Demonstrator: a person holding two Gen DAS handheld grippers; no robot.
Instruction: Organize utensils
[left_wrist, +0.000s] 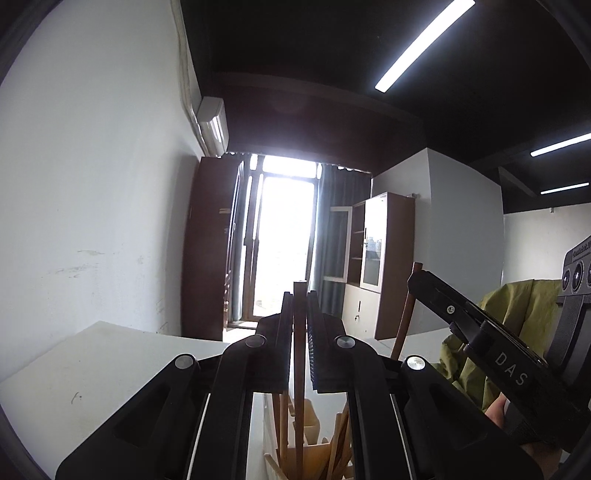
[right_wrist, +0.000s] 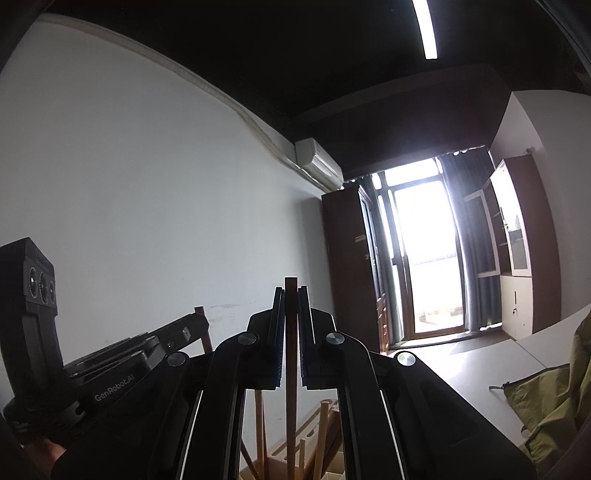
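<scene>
- Nearest in the left wrist view, the left gripper is seen closed on a dark wooden chopstick, which is pinched between the two pads, stands upright, and pokes out just above the fingertips.
- In the right wrist view, the right gripper is likewise clamped on a second brown chopstick, held upright between the blue-lined pads with its square end just above them.
- Below both grippers, a light wooden utensil holder is visible, with several sticks already standing in it; the shafts of both held chopsticks run down toward it, though whether their lower ends have entered a slot cannot be told, as the jaws hide that part.
- The task is judged to be partly done: some utensils are placed in the holder, while the two gripped chopsticks are not yet released.
- The holder stands on a white table, with an olive-green cloth lying to the right.
- Each gripper is seen from the other's camera, so the two are held near each other, side by side.
- Farther off, a bright glass door and brown cabinets are seen against the far wall.
</scene>
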